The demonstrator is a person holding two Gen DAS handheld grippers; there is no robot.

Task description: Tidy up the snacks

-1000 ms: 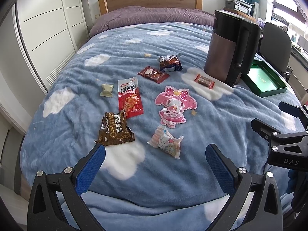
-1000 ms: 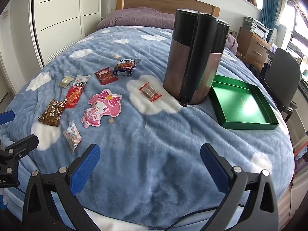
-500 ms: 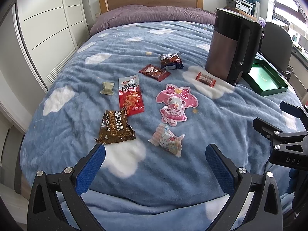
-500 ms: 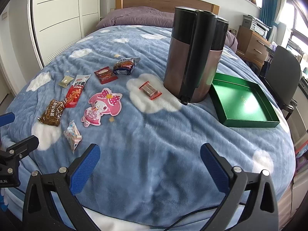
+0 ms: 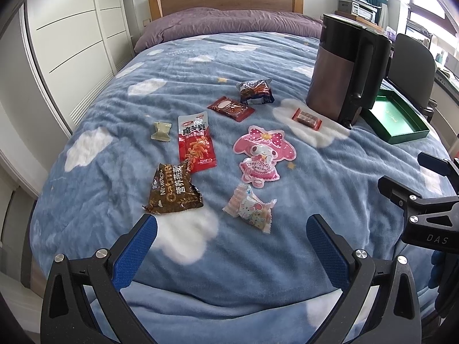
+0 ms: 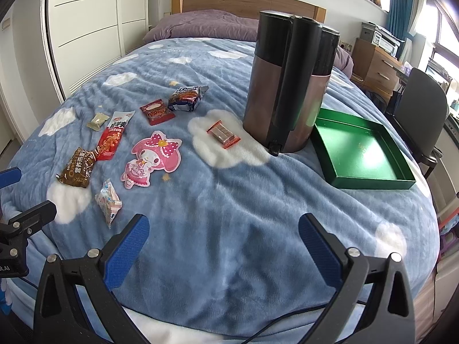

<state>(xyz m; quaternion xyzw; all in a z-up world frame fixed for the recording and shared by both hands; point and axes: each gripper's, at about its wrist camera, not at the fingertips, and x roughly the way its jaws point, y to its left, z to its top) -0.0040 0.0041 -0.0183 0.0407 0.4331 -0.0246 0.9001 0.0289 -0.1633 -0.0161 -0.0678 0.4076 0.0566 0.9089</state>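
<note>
Snacks lie scattered over a blue fleece blanket with white clouds (image 5: 258,272), which covers a bed; none has been gathered yet. Nearest the viewer, the left gripper (image 5: 229,243) and the right gripper (image 6: 223,240) hover above the blanket's near edge, each with its blue-padded jaws spread wide and holding nothing.

Just beyond the left gripper sit a pale pink cartoon-print candy bag (image 5: 251,207) and, to its left, a crumpled brown oatmeal wrapper (image 5: 173,193). Touching that wrapper's far corner is a long red spicy-strip packet (image 5: 196,143), with a small pale green wrapped sweet (image 5: 160,130) just beside it. To the right lies a pink die-cut pouch shaped like a bunny character (image 5: 262,154).

Farther back are a flat dark red sachet (image 5: 231,108), a puffy blue and silver packet (image 5: 255,91), and a small clear-wrapped brown bar with red ends (image 6: 223,134) on a white cloud patch.

Near that bar stands a tall brown and black kettle-like jug (image 6: 287,86), and just beside it, on the right, an open green shallow box (image 6: 370,182) sits empty (the likely place for the snacks, though that is a guess).

By the look of it, the task has not started: all eight items remain loose, well apart from the box.
</note>
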